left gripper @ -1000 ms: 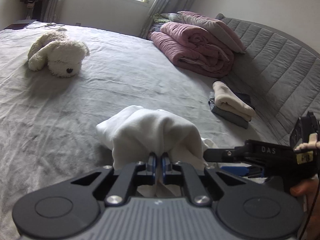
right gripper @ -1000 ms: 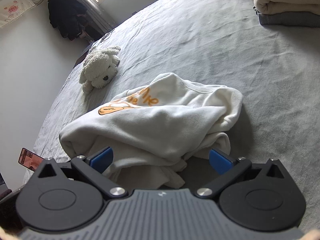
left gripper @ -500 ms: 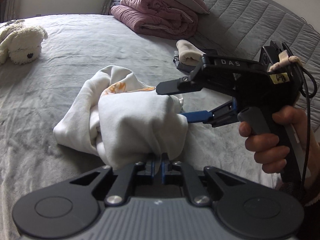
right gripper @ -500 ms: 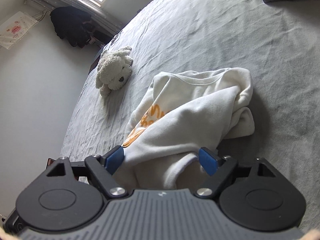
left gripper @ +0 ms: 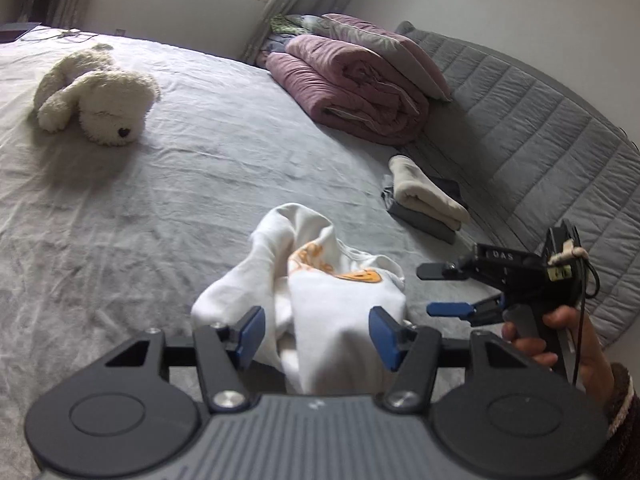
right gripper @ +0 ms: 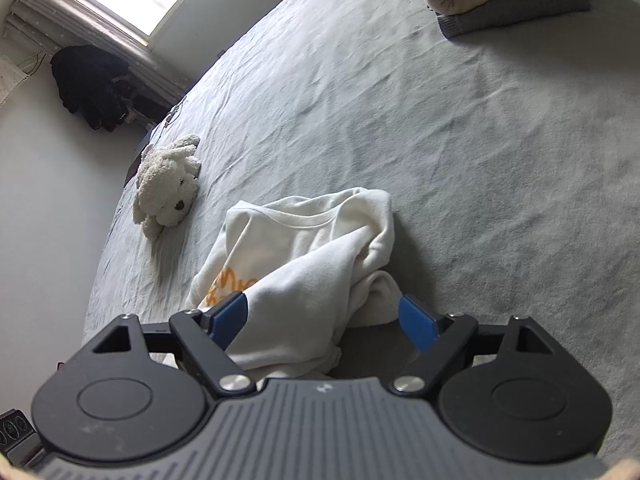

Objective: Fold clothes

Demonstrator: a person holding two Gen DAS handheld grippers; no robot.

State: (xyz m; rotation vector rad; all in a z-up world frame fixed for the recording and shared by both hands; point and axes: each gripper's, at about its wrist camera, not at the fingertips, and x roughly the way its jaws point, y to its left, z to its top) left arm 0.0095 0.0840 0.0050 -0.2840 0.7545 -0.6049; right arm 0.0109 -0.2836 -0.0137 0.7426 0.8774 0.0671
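Note:
A crumpled white sweatshirt (left gripper: 340,312) with orange print lies in a heap on the grey bed sheet (left gripper: 200,184). My left gripper (left gripper: 318,332) is low over its near edge. Its jaws are opening, with a fold of the cloth between the blue pads (left gripper: 252,334) and not pinched. In the left wrist view my right gripper (left gripper: 434,290) hangs just right of the heap, held by a hand (left gripper: 560,340). In the right wrist view the right gripper (right gripper: 322,316) stands wide, straddling the sweatshirt (right gripper: 304,248) without pressing on it.
A white plush dog (left gripper: 96,100) lies far left on the bed. A folded cream and grey stack (left gripper: 424,204) sits by the padded grey headboard (left gripper: 540,140). A rolled pink quilt (left gripper: 352,92) lies behind. Dark clothes (right gripper: 92,88) hang under the window.
My left jaws were shut on the sweatshirt and have now parted, and the cloth has sagged onto the bed. The right gripper has drawn back from over the heap to its right side.

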